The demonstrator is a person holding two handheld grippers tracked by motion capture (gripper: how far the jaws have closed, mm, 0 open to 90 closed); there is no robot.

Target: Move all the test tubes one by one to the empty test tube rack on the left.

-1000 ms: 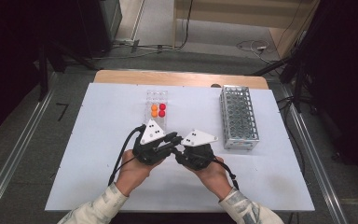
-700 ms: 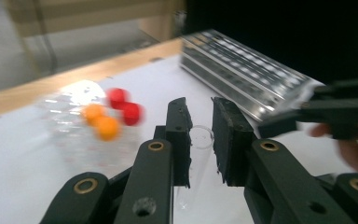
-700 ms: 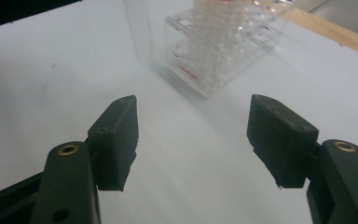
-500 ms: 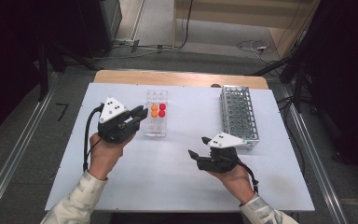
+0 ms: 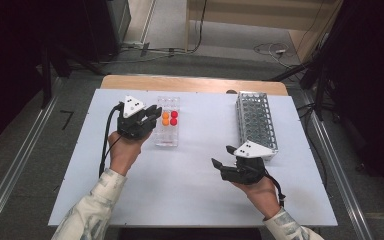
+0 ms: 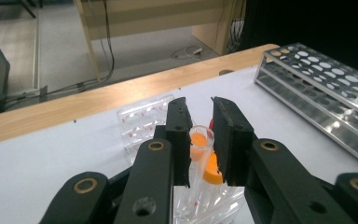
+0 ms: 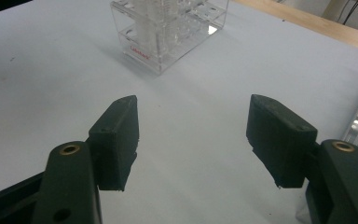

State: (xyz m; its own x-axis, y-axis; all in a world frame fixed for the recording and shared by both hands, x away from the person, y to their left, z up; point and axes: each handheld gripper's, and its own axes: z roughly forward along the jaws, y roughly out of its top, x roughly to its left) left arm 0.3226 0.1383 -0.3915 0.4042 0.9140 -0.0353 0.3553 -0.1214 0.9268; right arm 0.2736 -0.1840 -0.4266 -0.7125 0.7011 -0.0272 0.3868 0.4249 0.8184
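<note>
On the white table [image 5: 190, 185], toward its far left, stood a clear plastic rack [image 5: 167, 127] holding a few capped tubes, two orange and two red by the look of their tops. The left gripper [image 5: 152, 114] had its tip right at that rack; in the left gripper view its jaws stood narrowly apart on either side of an orange-capped tube [image 6: 200, 140], near the cap, and I could not tell whether the pads were touching it or just short of it. The right gripper [image 5: 219, 164] hovered over bare table nearer the person, jaws spread wide and holding nothing, with the metal test-tube rack [image 5: 255, 122] just beyond it on the right side.

To my eye the step in hand was picking that tube out of the clear rack. Doing it well would mean centring the tube between the pads, closing just below the cap, and lifting straight up along the tube's axis so the light rack would not tip or drag. The free gripper might steady the rack if it began to rise
</note>
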